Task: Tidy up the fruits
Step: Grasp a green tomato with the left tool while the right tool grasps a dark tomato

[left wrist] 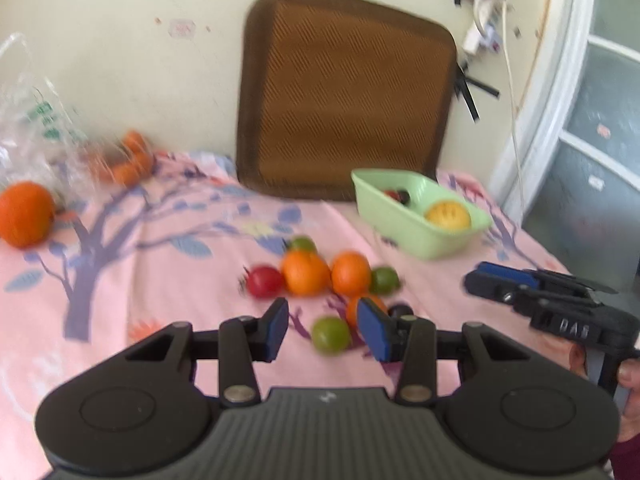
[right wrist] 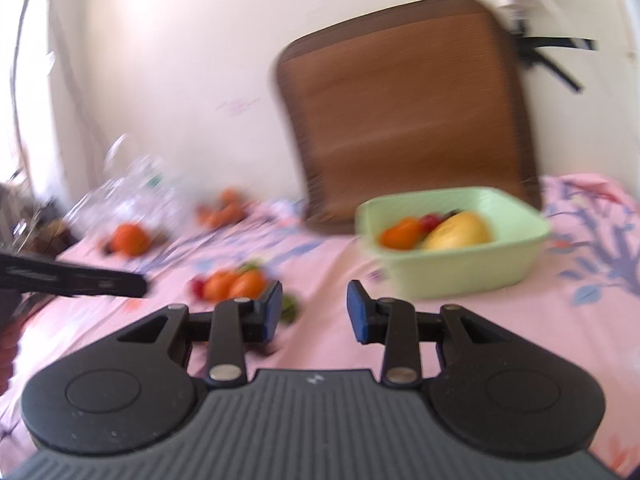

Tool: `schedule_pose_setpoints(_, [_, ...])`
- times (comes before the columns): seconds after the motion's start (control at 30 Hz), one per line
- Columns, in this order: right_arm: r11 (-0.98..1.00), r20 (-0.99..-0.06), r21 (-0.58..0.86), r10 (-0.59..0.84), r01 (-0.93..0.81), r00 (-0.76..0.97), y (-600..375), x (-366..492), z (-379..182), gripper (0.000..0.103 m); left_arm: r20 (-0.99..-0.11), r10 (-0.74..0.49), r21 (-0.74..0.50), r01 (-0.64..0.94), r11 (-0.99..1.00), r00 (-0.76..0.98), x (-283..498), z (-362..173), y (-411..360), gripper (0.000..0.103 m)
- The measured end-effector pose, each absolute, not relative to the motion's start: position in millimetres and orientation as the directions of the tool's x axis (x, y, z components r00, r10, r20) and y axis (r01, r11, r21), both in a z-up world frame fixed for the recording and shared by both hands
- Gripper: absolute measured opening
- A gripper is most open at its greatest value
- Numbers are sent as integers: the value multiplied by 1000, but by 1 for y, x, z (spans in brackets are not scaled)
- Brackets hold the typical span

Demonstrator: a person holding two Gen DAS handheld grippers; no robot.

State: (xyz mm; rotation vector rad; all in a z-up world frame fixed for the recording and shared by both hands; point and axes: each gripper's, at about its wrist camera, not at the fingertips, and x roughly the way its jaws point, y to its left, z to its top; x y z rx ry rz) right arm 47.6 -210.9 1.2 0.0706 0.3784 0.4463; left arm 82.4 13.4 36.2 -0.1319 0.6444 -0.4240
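The left gripper [left wrist: 322, 331] stands with its jaws apart and nothing between the blue pads. Just past the pads, at the centre of the left wrist frame, lies a cluster of loose fruit on the pink floral cloth [left wrist: 160, 288]: a green fruit [left wrist: 330, 335] in the gap between the fingers, a red tomato [left wrist: 264, 281], two oranges [left wrist: 305, 272] side by side, and another green one [left wrist: 385, 280] at the right of the cluster. A further orange fruit and a dark one sit partly hidden behind the right pad.

The right gripper [right wrist: 314, 312] is also spread wide and empty. In its own view the light green basin [right wrist: 460, 276] sits just beyond and to the right of its right finger, holding a yellow fruit [right wrist: 458, 232], an orange one [right wrist: 400, 234] and something red; the cluster of loose fruit lies left of centre, behind the left finger.

Only the left wrist view shows the right gripper from outside, at the right edge, near the basin. Only the right wrist view shows the orange fruit in the basin. A separate orange [left wrist: 25, 214] lies at the left edge by a clear plastic bag [left wrist: 32, 120]. A brown cushion [left wrist: 344, 96] leans on the wall behind. Both views are blurred.
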Motion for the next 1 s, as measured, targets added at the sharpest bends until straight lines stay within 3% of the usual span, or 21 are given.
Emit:
schedule_pose_setpoints(0.2, [897, -426, 69, 422, -437, 800, -178, 59, -8, 39, -579, -428, -231, 363, 902, 694, 85, 18, 1, 42])
schedule_pose_setpoints(0.53, [893, -490, 3, 393, -449, 778, -161, 72, -19, 39, -603, -408, -186, 377, 907, 685, 90, 3, -12, 42])
schedule_pose_setpoints(0.63, [897, -516, -1, 378, -441, 769, -158, 77, -21, 37, -597, -395, -159, 379, 912, 698, 90, 0, -15, 38])
schedule_pose_setpoints(0.67, [897, -515, 1, 379, -441, 769, -157, 78, -21, 34, -597, -393, -157, 379, 912, 700, 91, 0, -15, 38])
schedule_pose_setpoints(0.7, [896, -517, 1, 381, -445, 767, -157, 78, -21, 26, -596, -386, -152, 374, 915, 704, 91, 0, -15, 33])
schedule_pose_setpoints(1.0, [928, -483, 40, 342, -370, 806, -170, 46, -21, 25, -591, -308, -105, 307, 946, 746, 69, 0, -23, 29])
